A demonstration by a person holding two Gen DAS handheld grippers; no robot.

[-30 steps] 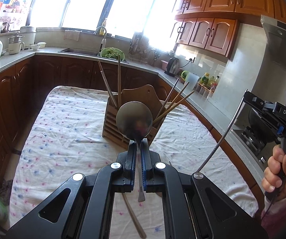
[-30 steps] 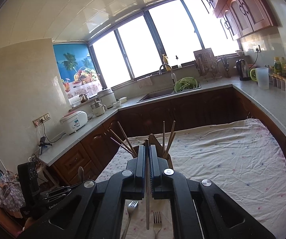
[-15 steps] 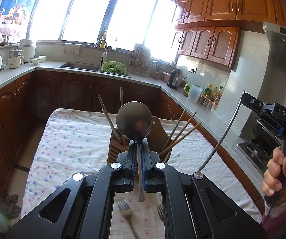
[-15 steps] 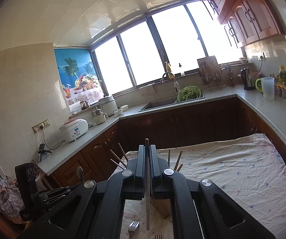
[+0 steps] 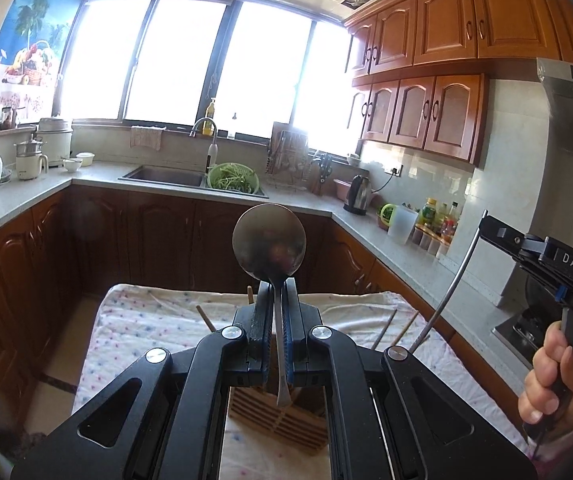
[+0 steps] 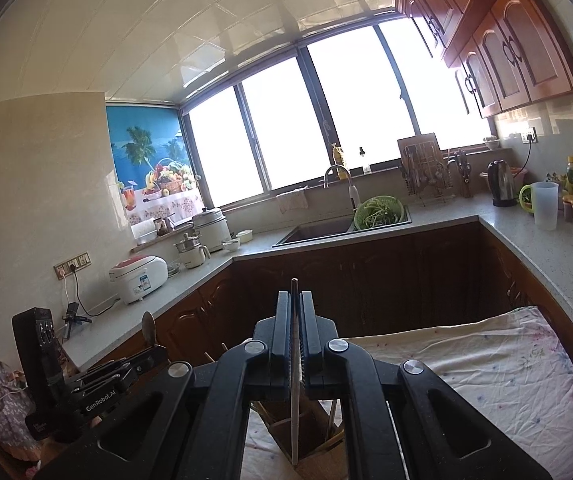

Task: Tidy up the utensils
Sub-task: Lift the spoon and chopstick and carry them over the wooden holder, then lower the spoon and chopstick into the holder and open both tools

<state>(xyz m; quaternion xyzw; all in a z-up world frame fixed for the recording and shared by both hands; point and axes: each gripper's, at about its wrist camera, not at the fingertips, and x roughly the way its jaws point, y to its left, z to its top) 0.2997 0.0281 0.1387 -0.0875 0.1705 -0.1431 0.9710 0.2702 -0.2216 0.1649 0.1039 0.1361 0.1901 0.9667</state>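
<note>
Above a table draped in a floral cloth (image 5: 158, 320), the left gripper (image 5: 277, 286) is clamped on the handle of a steel spoon (image 5: 269, 239), whose round bowl stands upright past the fingertips with the kitchen sink (image 5: 162, 176) behind it. The handle's end pokes out below the jaws, over a slatted wooden utensil holder (image 5: 278, 420) that sits on the cloth directly under the gripper. Several wooden chopsticks (image 5: 382, 328) rise from the holder, their tips showing on both sides of the gripper body.

At the right edge of the left wrist view, a hand (image 5: 554, 380) grasps the black handle of the right gripper, from which a thin metal utensil (image 5: 452, 292) slants down toward the table.

From the right wrist view, the right gripper (image 6: 295, 300) is closed on that thin metal utensil (image 6: 294, 380), seen edge-on as a narrow strip; it may be a knife or a fork handle, but the view does not settle which. Its lower end hangs over the wooden holder (image 6: 286, 436), which is mostly hidden by the gripper. The left gripper (image 6: 126, 368) appears at lower left there, its spoon (image 6: 149, 326) seen from the side.

Along the counter are a green colander (image 6: 378, 212) of vegetables by the sink, a kettle (image 6: 500, 184) and a rice cooker (image 6: 138, 278).
</note>
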